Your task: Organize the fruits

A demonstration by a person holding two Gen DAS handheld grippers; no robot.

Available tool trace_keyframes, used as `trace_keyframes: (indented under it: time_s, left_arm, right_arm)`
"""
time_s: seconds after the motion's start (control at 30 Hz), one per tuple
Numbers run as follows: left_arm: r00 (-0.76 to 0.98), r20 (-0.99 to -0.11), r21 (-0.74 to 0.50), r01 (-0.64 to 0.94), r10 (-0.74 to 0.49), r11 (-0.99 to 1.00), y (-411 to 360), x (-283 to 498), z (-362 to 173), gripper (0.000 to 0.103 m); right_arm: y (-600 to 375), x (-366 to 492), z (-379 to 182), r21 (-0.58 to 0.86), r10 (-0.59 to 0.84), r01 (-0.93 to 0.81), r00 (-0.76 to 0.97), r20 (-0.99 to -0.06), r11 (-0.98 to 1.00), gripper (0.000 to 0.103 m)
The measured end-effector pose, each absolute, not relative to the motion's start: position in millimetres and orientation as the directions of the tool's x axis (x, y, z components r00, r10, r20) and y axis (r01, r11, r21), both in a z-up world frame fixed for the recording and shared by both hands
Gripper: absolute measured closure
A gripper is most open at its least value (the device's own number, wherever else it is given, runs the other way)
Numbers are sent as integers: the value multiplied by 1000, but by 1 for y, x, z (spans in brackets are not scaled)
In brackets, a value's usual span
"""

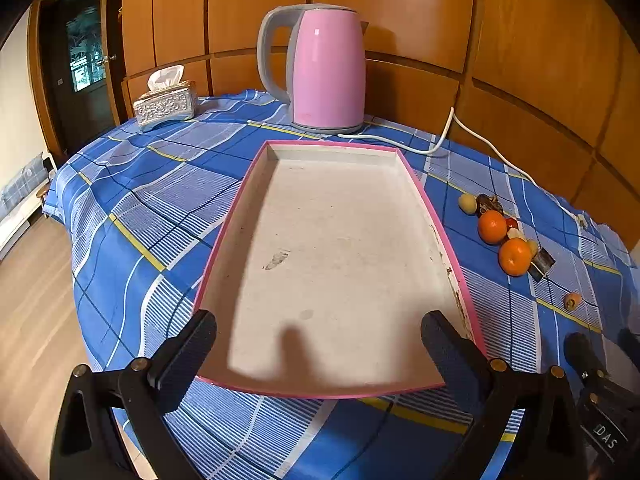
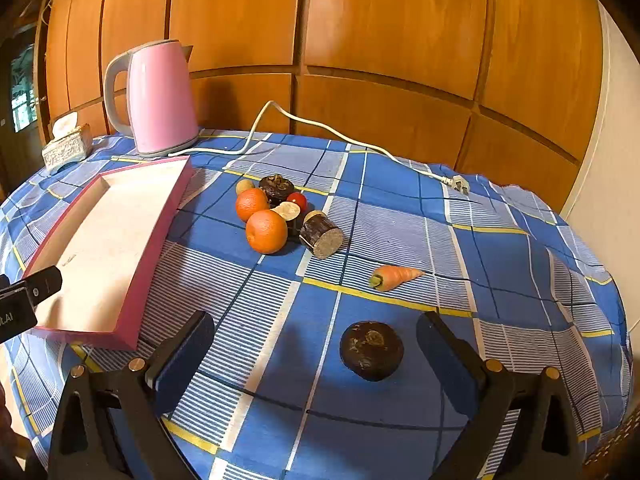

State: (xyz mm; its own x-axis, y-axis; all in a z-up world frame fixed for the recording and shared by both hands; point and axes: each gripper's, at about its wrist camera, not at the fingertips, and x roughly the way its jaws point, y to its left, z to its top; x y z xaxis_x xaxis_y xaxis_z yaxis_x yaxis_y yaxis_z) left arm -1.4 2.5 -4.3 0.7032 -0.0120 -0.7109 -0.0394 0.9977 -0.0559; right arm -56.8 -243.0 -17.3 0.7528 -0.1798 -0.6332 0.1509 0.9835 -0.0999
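The left gripper is showing two black plastic fingers with dark ribbed pads, brass-coloured screws shining at the joints. The right gripper is wearing the same black frame, dark blue pads and brass screws.

Read "DAS" in white letters on a dark label at the lower right of the left wrist view, fixed to the black body of the right gripper where it entered that frame's edge. Made out the letters "AI", preceded by a dot or a cut-off character, in white on the black body of the left gripper at the left edge of the right wrist view. Found no other legible writing, brand, number or sign anywhere else in either view.
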Motion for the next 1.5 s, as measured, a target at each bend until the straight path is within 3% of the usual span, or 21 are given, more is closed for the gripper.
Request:
trace_keyframes:
  time_s: [0.6,0.9,1.27,1.5]
  left_arm:
    - [668,-692,-166,223,-275,961,-28,-7,6,0]
    - [528,-688,-167,552,-498,817,-92,0,19,0]
    - [414,-750,-91,709,-517,699,-182,12,-3,0]
    - [360,-770,-135,715,-526,686,-205,16,-17,2]
  right_arm:
    - [-319,-42,12,-9,-160,205,733,-661,979,0]
    - [-430,-12,26,45,-211,382,600,-772,923,0]
    - [-454,-10,5,185,-102,431,562,-821,883,0]
    - [-485,-17,-10,214,-129,587,487,-864,781,0]
